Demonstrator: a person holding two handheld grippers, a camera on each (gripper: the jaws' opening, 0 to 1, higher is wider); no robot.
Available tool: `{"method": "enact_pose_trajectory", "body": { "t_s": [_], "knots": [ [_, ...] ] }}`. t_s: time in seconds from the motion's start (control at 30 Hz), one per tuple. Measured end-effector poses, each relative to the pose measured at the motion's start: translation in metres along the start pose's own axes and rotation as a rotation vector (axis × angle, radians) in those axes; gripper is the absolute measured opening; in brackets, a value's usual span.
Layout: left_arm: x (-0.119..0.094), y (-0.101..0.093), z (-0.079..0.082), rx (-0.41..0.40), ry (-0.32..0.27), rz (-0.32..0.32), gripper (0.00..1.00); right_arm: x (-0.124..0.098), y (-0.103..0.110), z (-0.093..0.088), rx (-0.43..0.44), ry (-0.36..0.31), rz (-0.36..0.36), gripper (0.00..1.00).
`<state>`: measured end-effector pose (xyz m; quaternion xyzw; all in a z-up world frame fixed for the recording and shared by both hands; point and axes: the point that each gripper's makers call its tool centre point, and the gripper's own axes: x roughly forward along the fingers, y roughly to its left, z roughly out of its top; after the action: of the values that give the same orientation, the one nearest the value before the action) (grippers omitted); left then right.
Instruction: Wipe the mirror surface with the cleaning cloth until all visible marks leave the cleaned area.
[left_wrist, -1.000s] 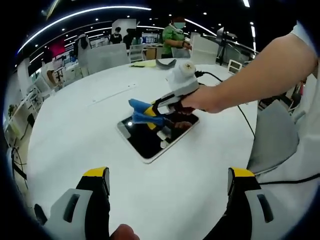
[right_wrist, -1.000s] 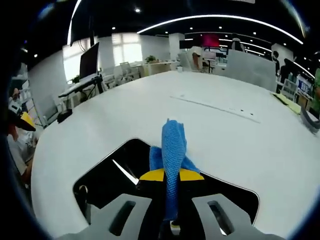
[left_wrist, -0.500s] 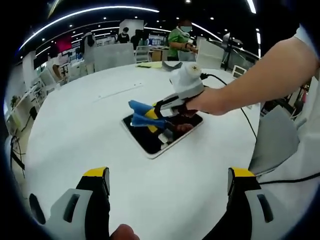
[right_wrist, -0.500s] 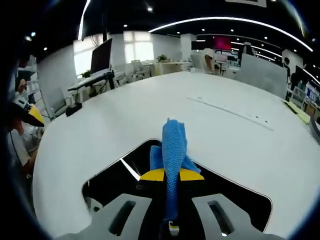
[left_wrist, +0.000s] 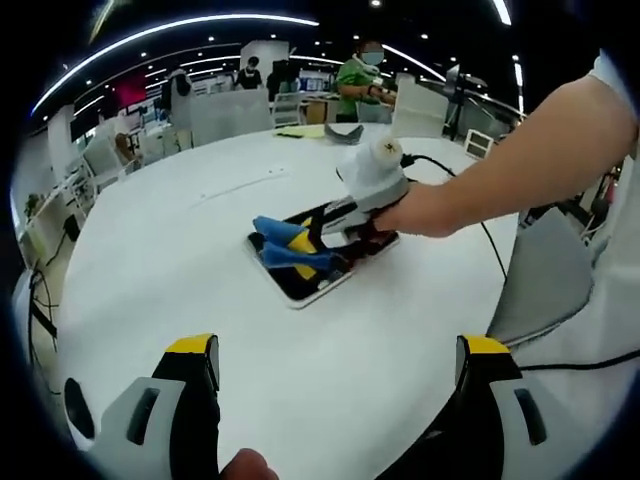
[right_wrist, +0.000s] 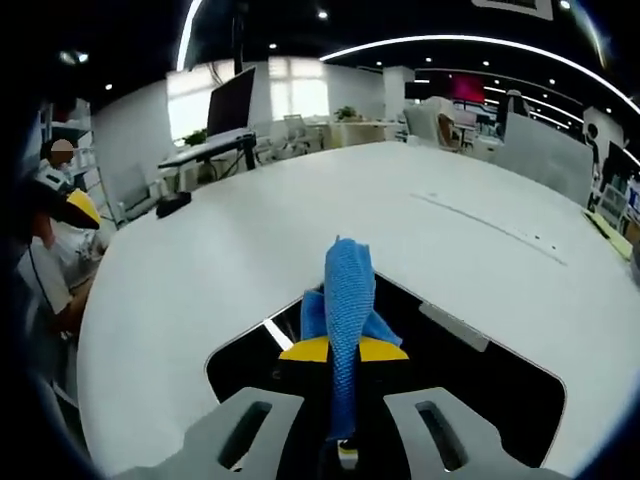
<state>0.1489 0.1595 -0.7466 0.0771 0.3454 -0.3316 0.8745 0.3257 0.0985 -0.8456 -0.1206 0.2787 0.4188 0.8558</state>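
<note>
- Right gripper (right_wrist: 343, 350): jaws clamped on the blue cleaning cloth (right_wrist: 346, 300), held over the mirror (right_wrist: 470, 370) lying flat on the white table (right_wrist: 300, 230).
- Left gripper (left_wrist: 340, 400): jaws spread wide, holding nothing, well apart from the mirror.
- Keep the cloth flat against the glass; stroke edge to edge.

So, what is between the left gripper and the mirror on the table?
Bare white table, in the left gripper view: the left gripper is open, and the mirror lies beyond.

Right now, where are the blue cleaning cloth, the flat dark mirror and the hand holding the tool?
blue cleaning cloth (right_wrist: 347, 290), right gripper view, on its upright fold.
flat dark mirror (right_wrist: 480, 385), right gripper view, on bare glass.
hand (left_wrist: 425, 212), left gripper view, on its knuckles.
</note>
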Motion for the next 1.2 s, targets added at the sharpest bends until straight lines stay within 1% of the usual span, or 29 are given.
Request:
{"method": "enact_pose_trajectory", "body": {
  "t_s": [0.1, 0.43, 0.53, 0.93, 1.2],
  "knots": [
    [-0.001, -0.004, 0.000, -0.005, -0.005, -0.009, 0.99, -0.003, 0.007, -0.002, -0.003, -0.001, 0.010, 0.03],
    [-0.002, -0.012, -0.005, 0.006, 0.003, -0.026, 0.99, -0.009, 0.024, -0.007, -0.012, 0.006, 0.020, 0.03],
    [-0.002, -0.013, -0.005, 0.018, 0.008, -0.029, 0.99, -0.009, 0.027, -0.008, -0.011, 0.006, 0.019, 0.03],
    [-0.005, -0.016, -0.002, 0.027, -0.005, -0.036, 0.99, -0.015, 0.040, -0.012, -0.009, 0.020, 0.020, 0.03],
    [-0.010, -0.018, -0.005, 0.037, 0.000, -0.038, 0.99, -0.018, 0.047, -0.014, -0.019, 0.028, 0.029, 0.03]
  ]
}}
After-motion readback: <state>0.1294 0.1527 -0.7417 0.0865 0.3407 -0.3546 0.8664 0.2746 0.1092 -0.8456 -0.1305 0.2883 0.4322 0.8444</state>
